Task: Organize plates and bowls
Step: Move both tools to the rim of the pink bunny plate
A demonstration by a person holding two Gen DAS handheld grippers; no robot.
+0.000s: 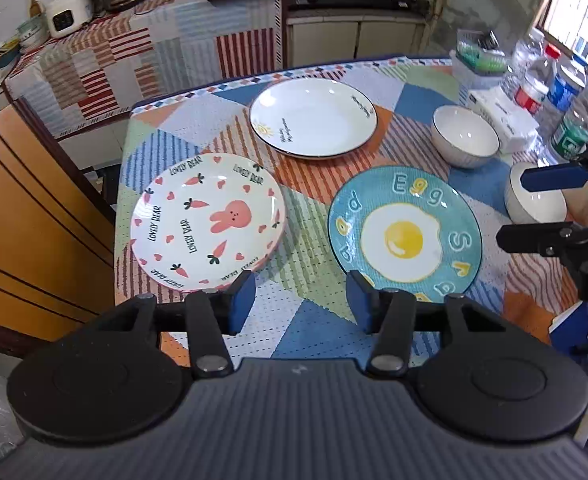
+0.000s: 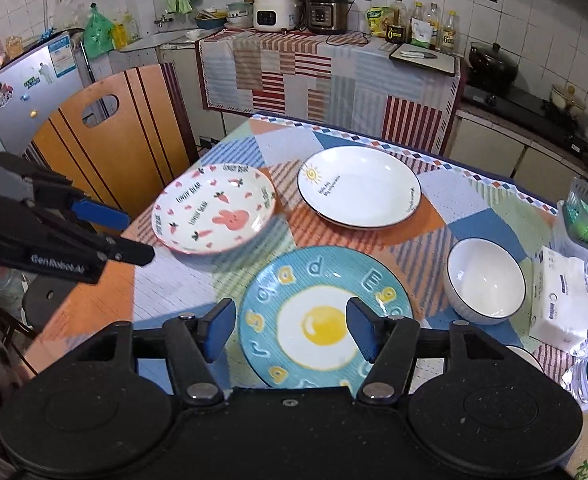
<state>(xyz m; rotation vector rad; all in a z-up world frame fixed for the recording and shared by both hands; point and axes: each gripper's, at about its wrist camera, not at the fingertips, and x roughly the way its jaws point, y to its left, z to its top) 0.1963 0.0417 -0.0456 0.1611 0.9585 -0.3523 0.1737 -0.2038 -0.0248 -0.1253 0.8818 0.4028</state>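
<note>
Egg plate [image 2: 326, 320] at lower centre, teal with a fried egg (raised letters round the rim); left gripper [image 1: 300, 304] and right gripper [image 2: 289, 330] both gape wide, holding nothing

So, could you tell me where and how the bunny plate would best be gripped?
Probably by its rim: the bunny plate lies flat and shallow, so only its raised edge offers a bite. Its near edge faces the left gripper, which is open and empty just short of it. Coming in low from that side, one finger over and one under the lip, looks best.
</note>
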